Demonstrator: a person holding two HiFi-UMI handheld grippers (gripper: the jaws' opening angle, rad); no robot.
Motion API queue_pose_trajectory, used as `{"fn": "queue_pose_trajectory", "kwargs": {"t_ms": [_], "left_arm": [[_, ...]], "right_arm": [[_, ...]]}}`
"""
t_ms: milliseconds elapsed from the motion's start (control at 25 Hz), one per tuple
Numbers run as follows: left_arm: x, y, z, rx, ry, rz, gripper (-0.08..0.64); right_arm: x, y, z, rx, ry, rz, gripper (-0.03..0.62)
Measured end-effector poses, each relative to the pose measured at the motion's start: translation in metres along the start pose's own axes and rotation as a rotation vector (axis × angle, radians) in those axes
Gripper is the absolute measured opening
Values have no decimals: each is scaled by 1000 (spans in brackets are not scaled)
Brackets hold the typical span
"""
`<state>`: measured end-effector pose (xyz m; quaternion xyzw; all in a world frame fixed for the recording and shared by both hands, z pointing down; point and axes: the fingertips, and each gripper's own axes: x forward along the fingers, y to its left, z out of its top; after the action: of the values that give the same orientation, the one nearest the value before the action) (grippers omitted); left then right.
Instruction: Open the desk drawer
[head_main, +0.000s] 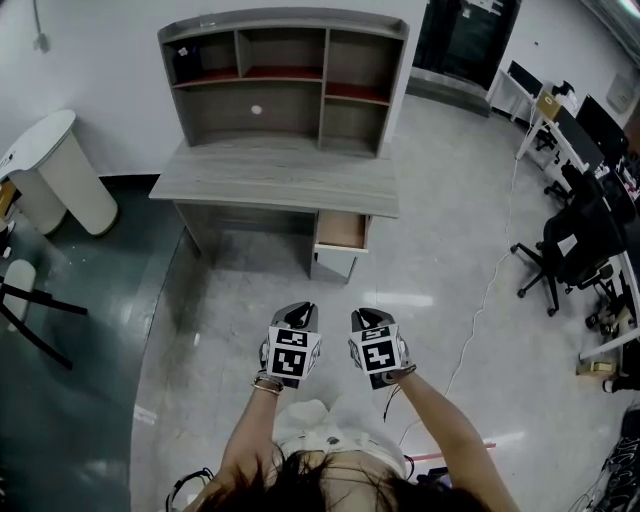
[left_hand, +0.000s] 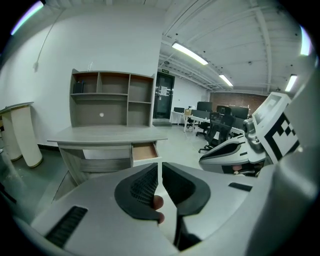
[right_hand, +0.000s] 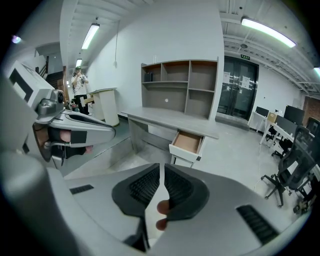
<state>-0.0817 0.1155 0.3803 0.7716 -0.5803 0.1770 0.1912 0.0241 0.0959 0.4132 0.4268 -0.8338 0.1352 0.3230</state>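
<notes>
A grey desk (head_main: 275, 175) with a shelf hutch stands against the wall ahead. Its single drawer (head_main: 340, 232), under the right end of the top, is pulled out, with its brown inside bare; it also shows in the left gripper view (left_hand: 145, 151) and in the right gripper view (right_hand: 187, 142). Both grippers hang side by side in the air well short of the desk, touching nothing. My left gripper (head_main: 300, 310) (left_hand: 159, 167) has its jaws drawn together to a thin slit, empty. My right gripper (head_main: 368, 318) (right_hand: 162, 167) looks the same, with nothing between its pads.
A white rounded table (head_main: 60, 160) stands at the left by the wall, with a black-legged stool (head_main: 20, 290) below it. Black office chairs (head_main: 570, 250) and desks crowd the right side. A thin cable (head_main: 480, 310) runs across the pale floor.
</notes>
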Motion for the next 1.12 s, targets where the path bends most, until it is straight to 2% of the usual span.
{"fn": "queue_pose_trajectory", "kwargs": {"t_ms": [440, 760, 1120], "left_arm": [[4, -23, 0, -6, 4, -3, 23], [-3, -50, -4, -25, 6, 9, 17], [-16, -80, -18, -13, 27, 3, 14]], "right_arm": [[-20, -16, -7, -7, -17, -24, 34], [-43, -23, -11, -9, -45, -3, 34], [-64, -23, -37, 15, -34, 11, 34]]}}
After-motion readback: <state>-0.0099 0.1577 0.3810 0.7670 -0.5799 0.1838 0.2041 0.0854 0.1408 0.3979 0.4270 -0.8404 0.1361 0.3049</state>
